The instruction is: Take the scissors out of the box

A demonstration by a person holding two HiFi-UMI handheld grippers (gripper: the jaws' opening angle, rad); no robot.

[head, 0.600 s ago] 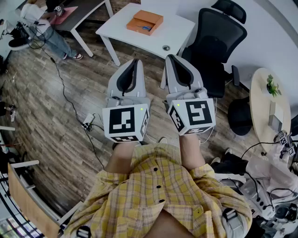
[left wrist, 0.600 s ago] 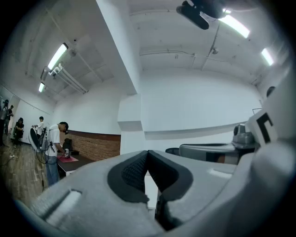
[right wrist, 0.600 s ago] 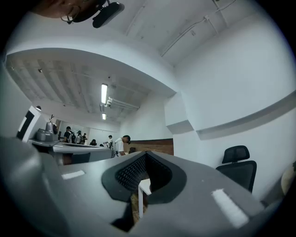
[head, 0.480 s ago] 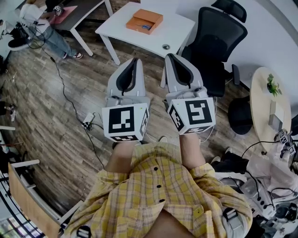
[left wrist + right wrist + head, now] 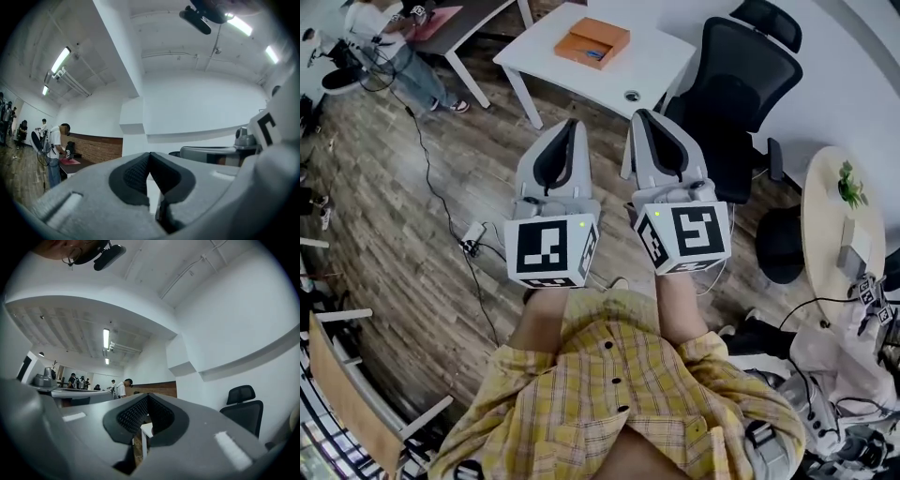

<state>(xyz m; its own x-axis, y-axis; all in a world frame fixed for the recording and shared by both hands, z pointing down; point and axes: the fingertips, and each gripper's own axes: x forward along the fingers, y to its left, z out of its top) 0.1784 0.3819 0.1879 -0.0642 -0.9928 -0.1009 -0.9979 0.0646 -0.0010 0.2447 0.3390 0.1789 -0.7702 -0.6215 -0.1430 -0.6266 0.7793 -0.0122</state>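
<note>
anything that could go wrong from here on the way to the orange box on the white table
1. A cable trails across the floor between the person and the table; it could catch a foot.
2. The left gripper and right gripper are both shut and empty, far from the box; a late opening could knock it.
3. The black chair crowds the table's right side.

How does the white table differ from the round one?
The white table is rectangular and holds an orange box; the round table holds a small plant. The white table stands ahead of the person, the round table to the right. Both have pale tops.
</note>
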